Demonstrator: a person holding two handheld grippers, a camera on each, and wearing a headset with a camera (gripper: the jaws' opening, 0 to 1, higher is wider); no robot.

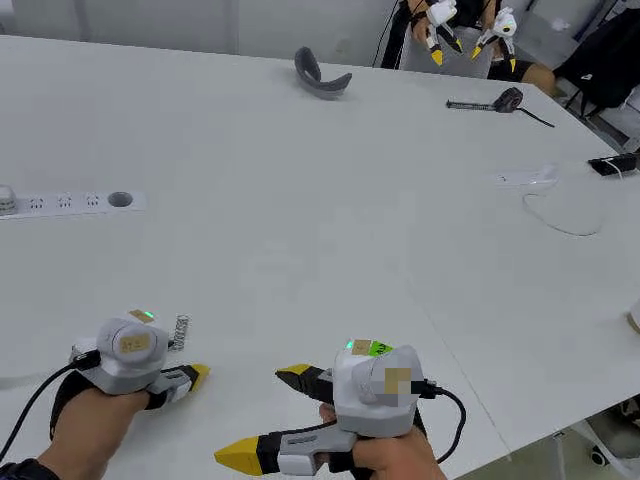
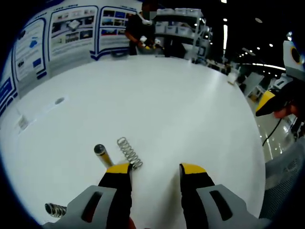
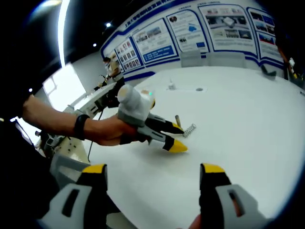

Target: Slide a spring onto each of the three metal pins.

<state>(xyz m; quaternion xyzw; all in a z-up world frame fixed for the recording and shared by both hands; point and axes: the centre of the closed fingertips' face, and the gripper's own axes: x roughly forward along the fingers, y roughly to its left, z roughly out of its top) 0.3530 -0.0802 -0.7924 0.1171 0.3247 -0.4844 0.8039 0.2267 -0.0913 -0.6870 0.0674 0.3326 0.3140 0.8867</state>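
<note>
Me: White worktop all round me, posters along the wall behind it, and another person at the far end, at 1 o'clock in the head view.

Mate: Where's the spring?

Me: One loose spring lies flat just ahead of my left claw, at 11 o'clock from the gap in the left gripper view. Its near end sits right at the tip of the left-hand jaw. Whether it touches, I cannot tell.

Mate: And the pin?

Me: One pin is just beside the spring, on the side away from the gap, at 10 o'clock. From the right gripper view it looks to be standing up, though I wouldn't swear to it.

Mate: Which way does the spring run?

Me: Its long axis goes from 11 to 5 o'clock, so nearly along my jaws, not across them. I reckon I'd have to turn the wrist, or come in from the side, to pinch it across the coils.

Mate: Holding anything?

Me: No. The left claw is parted a moderate way with nothing between the jaws. My right claw is spread wide, empty too, aimed across at the left one and well apart from the spring.

Mate: So left goes first?

Me: I'd say so, since it's much the nearer. A coiled piece sits at 8 o'clock by the edge of the left gripper view, too cramped to tell whether it's a spring on a pin.
</note>
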